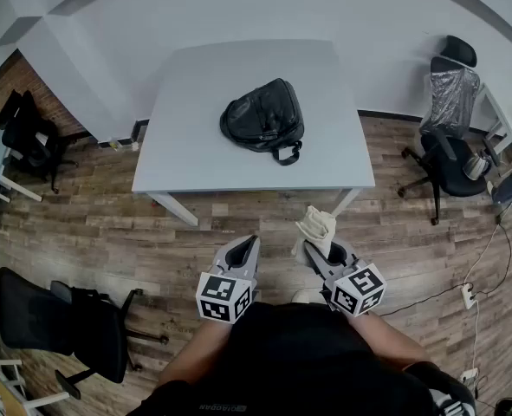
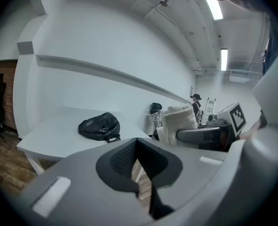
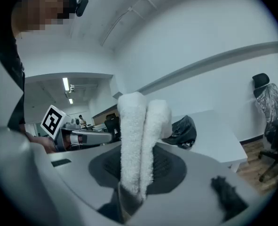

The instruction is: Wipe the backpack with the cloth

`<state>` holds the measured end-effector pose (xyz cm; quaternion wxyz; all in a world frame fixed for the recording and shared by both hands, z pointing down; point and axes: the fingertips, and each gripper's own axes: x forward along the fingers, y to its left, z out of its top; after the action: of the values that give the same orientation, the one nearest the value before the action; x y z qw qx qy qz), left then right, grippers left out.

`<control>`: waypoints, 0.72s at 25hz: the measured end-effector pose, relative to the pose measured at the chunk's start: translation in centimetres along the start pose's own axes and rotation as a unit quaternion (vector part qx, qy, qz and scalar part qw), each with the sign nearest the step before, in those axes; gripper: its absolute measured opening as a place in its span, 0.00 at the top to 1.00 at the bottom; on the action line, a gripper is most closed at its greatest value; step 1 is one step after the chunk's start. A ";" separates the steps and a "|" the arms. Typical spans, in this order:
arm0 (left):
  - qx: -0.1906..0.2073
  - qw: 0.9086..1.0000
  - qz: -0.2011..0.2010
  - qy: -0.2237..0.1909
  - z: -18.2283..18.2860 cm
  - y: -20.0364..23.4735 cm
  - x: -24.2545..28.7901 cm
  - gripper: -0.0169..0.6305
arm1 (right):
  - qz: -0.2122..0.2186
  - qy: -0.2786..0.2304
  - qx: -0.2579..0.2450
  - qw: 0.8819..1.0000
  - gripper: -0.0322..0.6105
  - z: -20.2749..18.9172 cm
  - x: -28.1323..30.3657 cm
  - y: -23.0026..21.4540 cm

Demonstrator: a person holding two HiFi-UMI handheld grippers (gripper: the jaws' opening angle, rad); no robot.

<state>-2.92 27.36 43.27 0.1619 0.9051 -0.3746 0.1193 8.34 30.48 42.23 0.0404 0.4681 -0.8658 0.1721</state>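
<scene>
A black backpack [image 1: 263,118] lies near the middle of the white table [image 1: 195,163], with its strap toward the near edge; it also shows in the left gripper view [image 2: 100,126] and the right gripper view [image 3: 182,131]. My right gripper [image 1: 312,248] is shut on a folded cream cloth [image 1: 316,229], which sticks up between its jaws [image 3: 139,145]. My left gripper [image 1: 243,251] is shut with nothing in it. Both grippers hang side by side over the floor, short of the table's near edge.
Black office chairs stand at the left [image 1: 30,137], near left [image 1: 74,323] and right [image 1: 450,159]. A plastic-wrapped chair [image 1: 450,94] stands at the back right. A power strip and cables [image 1: 468,295] lie on the wooden floor at right.
</scene>
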 end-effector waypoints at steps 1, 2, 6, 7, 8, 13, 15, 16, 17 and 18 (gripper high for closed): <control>-0.001 1.000 0.002 0.000 -0.2 -0.2 0.2 0.96 | 0.000 0.001 0.001 1.000 0.80 -0.1 -0.3 -0.3; -0.002 1.000 0.004 0.000 -0.3 -0.3 0.3 0.96 | 0.000 0.002 0.002 1.000 0.80 -0.3 -0.6 -0.6; -0.003 1.000 0.016 0.004 -1.0 -0.9 0.6 0.96 | -0.002 0.004 0.007 1.000 0.80 -0.8 -1.8 -1.9; -0.004 1.000 0.021 0.004 -1.2 -1.0 0.6 0.96 | -0.001 0.004 0.009 1.000 0.80 -0.8 -2.1 -2.2; -0.005 1.000 0.026 0.005 -1.3 -1.1 0.5 0.96 | 0.001 0.004 0.010 1.000 0.80 -0.9 -2.3 -2.5; -0.007 0.999 0.044 0.004 -1.3 -2.5 1.1 0.96 | 0.026 0.002 0.021 0.999 0.80 -1.1 -3.1 -2.9; -0.005 0.999 0.041 0.001 -1.0 -3.7 1.7 0.96 | 0.037 0.004 0.023 0.999 0.80 -1.3 -3.5 -2.8; -0.004 0.999 0.038 0.001 -1.0 -4.3 2.0 0.96 | 0.042 0.005 0.021 0.999 0.80 -1.3 -3.7 -2.8; -0.002 0.999 0.036 0.001 -0.9 -4.9 2.2 0.96 | 0.046 0.005 0.021 0.999 0.80 -1.3 -3.9 -2.9; 0.000 0.999 0.035 0.004 -1.0 -5.2 2.3 0.96 | 0.048 0.005 0.022 0.999 0.80 -1.4 -4.1 -3.0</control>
<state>2.33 29.77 43.88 0.1594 0.8908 -0.4058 0.1282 12.97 32.66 43.37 0.0257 0.4256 -0.8832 0.1953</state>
